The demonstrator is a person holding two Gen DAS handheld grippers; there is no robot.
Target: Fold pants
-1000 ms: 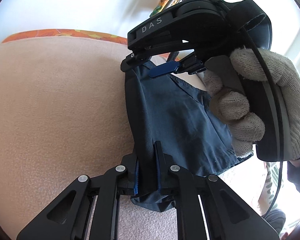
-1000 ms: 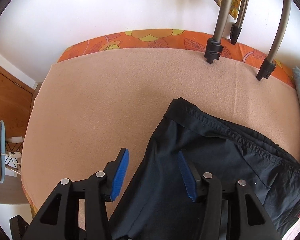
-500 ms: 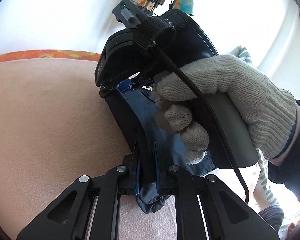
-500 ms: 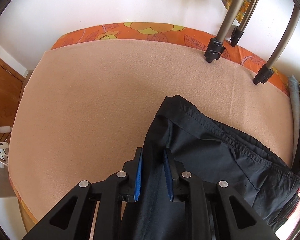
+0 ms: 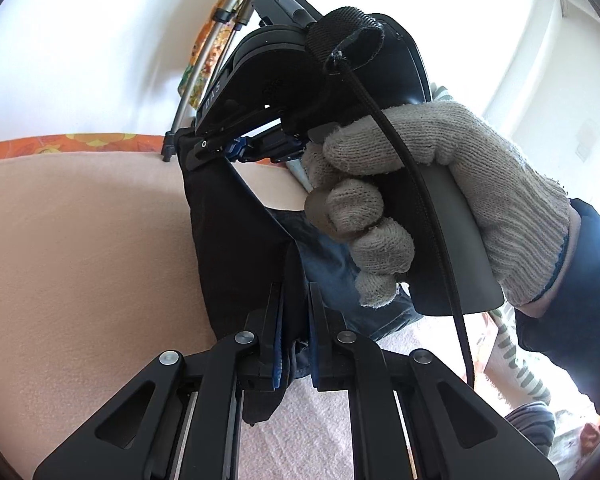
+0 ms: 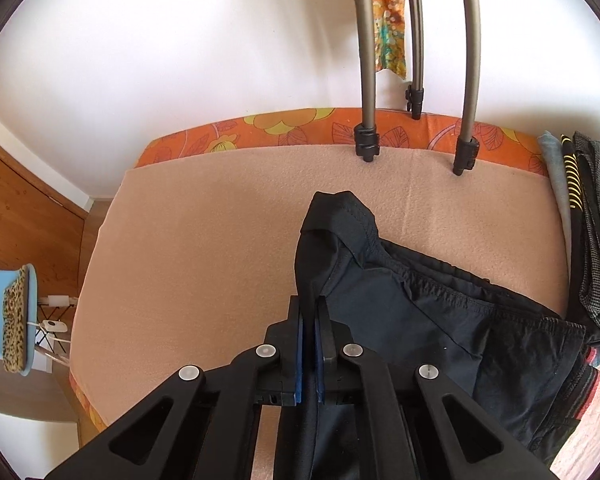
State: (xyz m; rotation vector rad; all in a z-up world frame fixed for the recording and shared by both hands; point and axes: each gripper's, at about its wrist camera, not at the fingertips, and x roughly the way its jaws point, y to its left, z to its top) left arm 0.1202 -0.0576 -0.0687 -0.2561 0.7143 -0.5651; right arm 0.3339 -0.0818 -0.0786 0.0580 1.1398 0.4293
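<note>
Pants (image 6: 400, 300) pinched in both the left gripper (image 5: 294, 320) and right gripper (image 6: 310, 332).

dark pants (image 6: 412, 304), edge lifted off peach blanket (image 6: 204, 232), rumpled.

White wall (image 6: 180, 40) ahead of the jaws, peach blanket (image 6: 200, 240) over an orange floral bed (image 6: 284, 124), grey tripod legs (image 6: 366, 80) beyond, wooden door (image 6: 16, 208) left, bright window light (image 5: 500, 20) right.

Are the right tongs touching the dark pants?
Touching. The right wrist view shows the right tongs shut on a fold of the pants, fabric pinched between the blue pads.
</note>
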